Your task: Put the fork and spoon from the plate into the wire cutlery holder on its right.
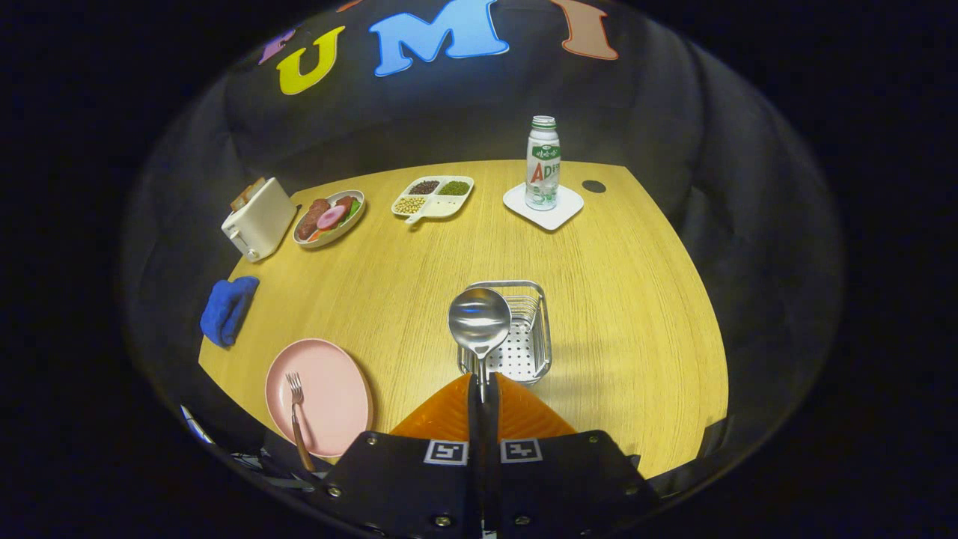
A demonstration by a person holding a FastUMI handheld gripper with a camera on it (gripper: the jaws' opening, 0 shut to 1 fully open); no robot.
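Note:
My gripper (483,385) is shut on the handle of a steel spoon (479,322), whose bowl stands up ahead of the fingers. The spoon hangs above the near left part of the wire cutlery holder (533,352), which sits on the wooden table just beyond the fingers. To the left of the fingers lies a pink plate (329,389) with a wooden-handled fork (296,415) on its left side, tines pointing away from me.
A blue cloth (227,308) lies left of the plate. At the far side stand a white toaster (258,219), an oval dish of food (329,218), a divided dish of beans (434,198) and a bottle (542,162) on a white coaster (543,206).

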